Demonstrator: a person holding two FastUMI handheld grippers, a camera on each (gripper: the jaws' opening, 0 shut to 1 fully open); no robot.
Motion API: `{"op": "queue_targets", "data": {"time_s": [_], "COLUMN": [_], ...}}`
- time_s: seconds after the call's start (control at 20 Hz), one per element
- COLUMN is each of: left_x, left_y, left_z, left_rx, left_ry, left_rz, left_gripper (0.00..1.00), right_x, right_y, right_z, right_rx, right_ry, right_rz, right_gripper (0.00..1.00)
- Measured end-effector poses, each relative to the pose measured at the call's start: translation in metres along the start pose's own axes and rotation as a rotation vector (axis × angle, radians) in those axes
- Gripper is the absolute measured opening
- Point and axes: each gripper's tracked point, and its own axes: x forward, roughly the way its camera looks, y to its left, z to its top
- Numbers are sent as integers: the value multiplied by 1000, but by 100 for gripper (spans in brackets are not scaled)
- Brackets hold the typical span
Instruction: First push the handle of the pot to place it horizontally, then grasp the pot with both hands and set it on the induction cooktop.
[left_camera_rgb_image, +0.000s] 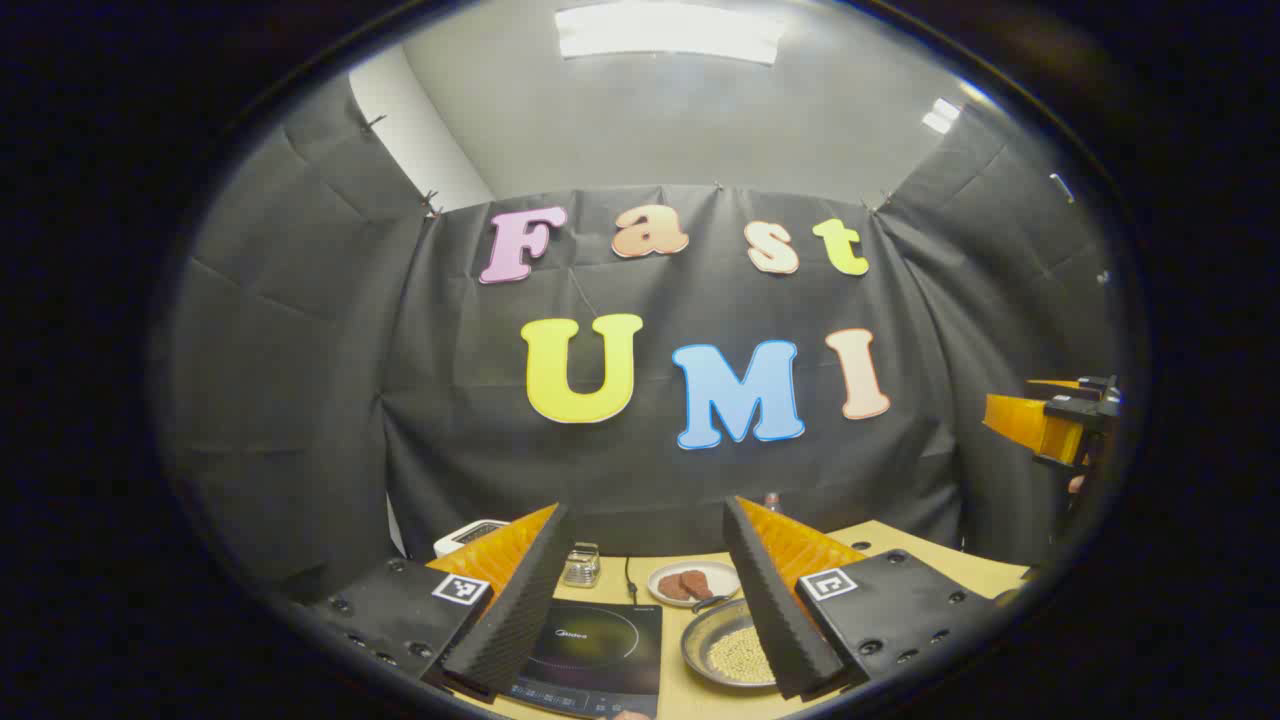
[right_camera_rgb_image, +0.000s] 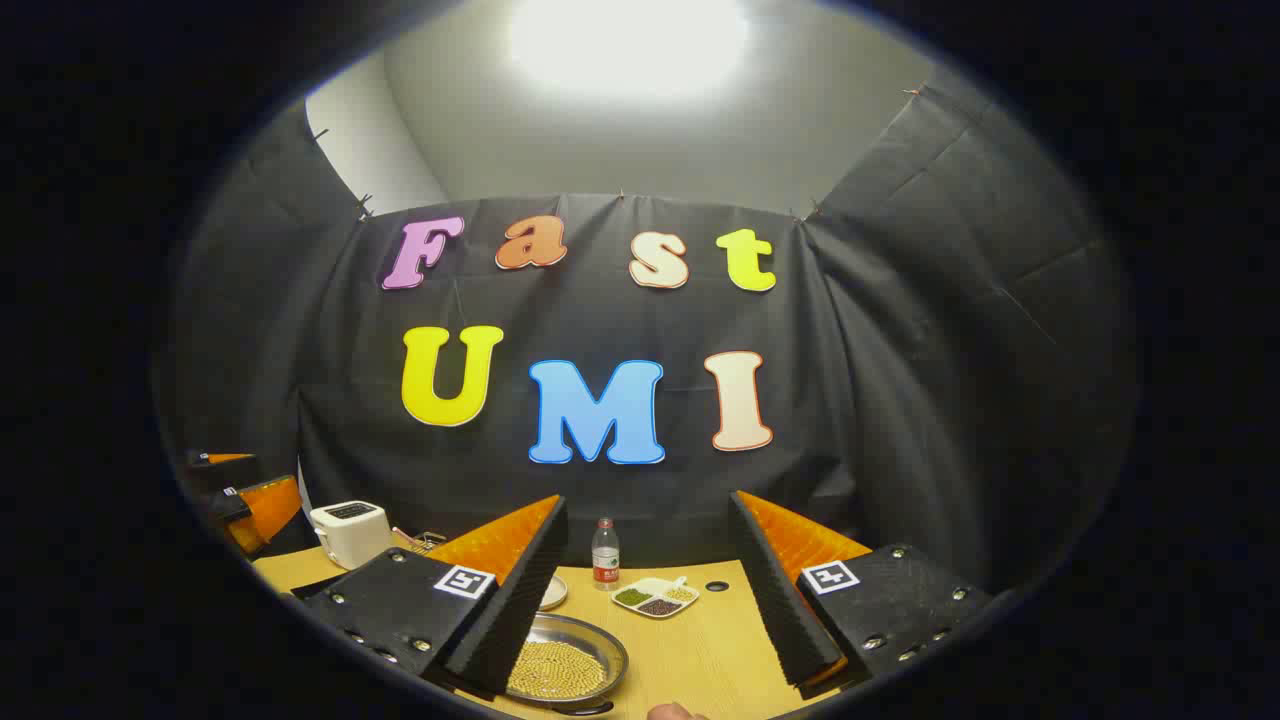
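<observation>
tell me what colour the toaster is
White or cream; the toaster shows best in the right gripper view.

My left gripper view is lit by a ceiling lamp (left_camera_rgb_image: 668, 32), sharp and even. In my right gripper view the ceiling light (right_camera_rgb_image: 628, 35) blows out into white glare. The booth cloth bends hard toward the edges. The table (right_camera_rgb_image: 690, 650) looks warm and clear.

You're working inside a booth hung with black cloth (left_camera_rgb_image: 300, 400) on three sides (creased and pinned along its top edge), under a pale ceiling (left_camera_rgb_image: 700, 120) with a bright light panel (left_camera_rgb_image: 665, 30), and before you stands a light wooden table (right_camera_rgb_image: 700, 650)
</observation>
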Motion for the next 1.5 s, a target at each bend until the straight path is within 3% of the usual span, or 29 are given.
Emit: {"op": "queue_targets", "data": {"time_s": [0.4, 0.5, 0.6, 0.65, 0.75, 0.8, 1.5], "left_x": [-13, -17, -22, -24, -26, -26, -27], "left_y": [-17, -21, -23, -23, -24, -23, -1], "left_z": [2, 2, -4, -8, -11, -13, -16], "left_rx": [12, 6, 0, -5, -10, -13, -11], "left_ry": [-4, -2, 11, 16, 26, 28, 21], "left_rz": [-15, -14, -13, -14, -12, -9, 6], "left_gripper": [97, 100, 94, 97, 94, 100, 97], "right_x": [-8, -10, -12, -13, -15, -17, -15], "right_y": [-14, -17, -19, -20, -21, -21, -10], "right_z": [-3, -4, -5, -5, -9, -11, -24], "right_rx": [0, 2, 6, 7, 3, 1, -12], "right_ry": [4, 6, 7, 5, 13, 18, 64], "right_rz": [-2, -4, -6, -10, -14, -13, -14], "right_gripper": [96, 96, 96, 96, 96, 96, 96]}}
